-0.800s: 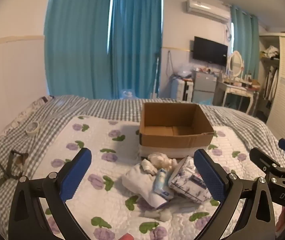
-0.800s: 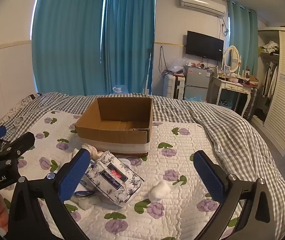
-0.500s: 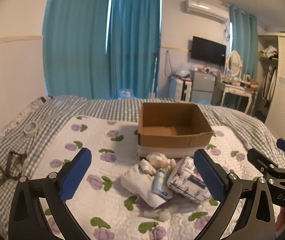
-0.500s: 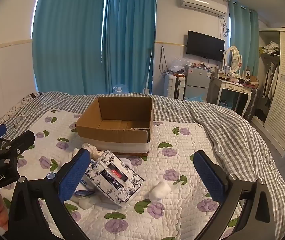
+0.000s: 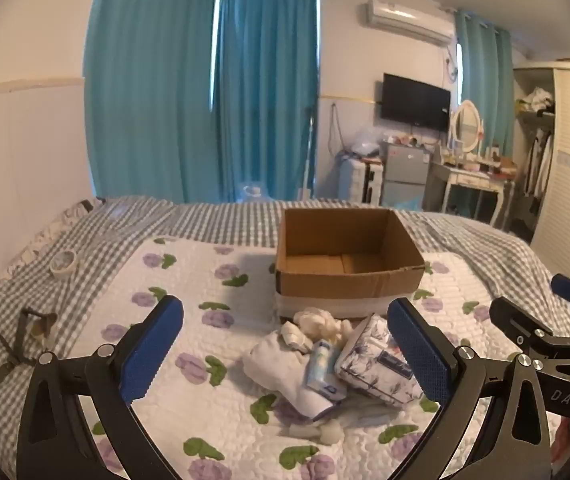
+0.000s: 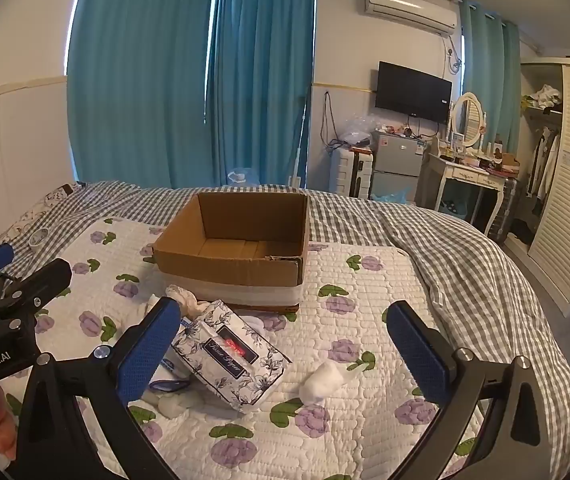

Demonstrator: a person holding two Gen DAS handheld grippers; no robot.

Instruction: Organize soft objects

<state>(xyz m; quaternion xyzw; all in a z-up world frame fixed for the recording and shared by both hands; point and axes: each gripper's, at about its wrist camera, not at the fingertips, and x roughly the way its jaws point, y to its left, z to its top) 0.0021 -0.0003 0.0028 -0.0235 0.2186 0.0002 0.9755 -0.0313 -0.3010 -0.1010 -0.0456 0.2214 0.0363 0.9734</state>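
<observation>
- Cardboard box (image 5: 349,258) sits open on the flowered quilt (image 5: 189,280).
- Tissue pack (image 6: 231,354), white cloth (image 5: 285,372) and socks (image 5: 317,322) lie heaped just before it.
- My left gripper (image 5: 285,354) and right gripper (image 6: 281,354) both gape wide, holding nothing.

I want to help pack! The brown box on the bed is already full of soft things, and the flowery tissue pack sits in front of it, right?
Not quite. The brown box is empty; the right wrist view shows its bare cardboard floor. The flowery tissue pack does sit in front of it on the bed.
</observation>
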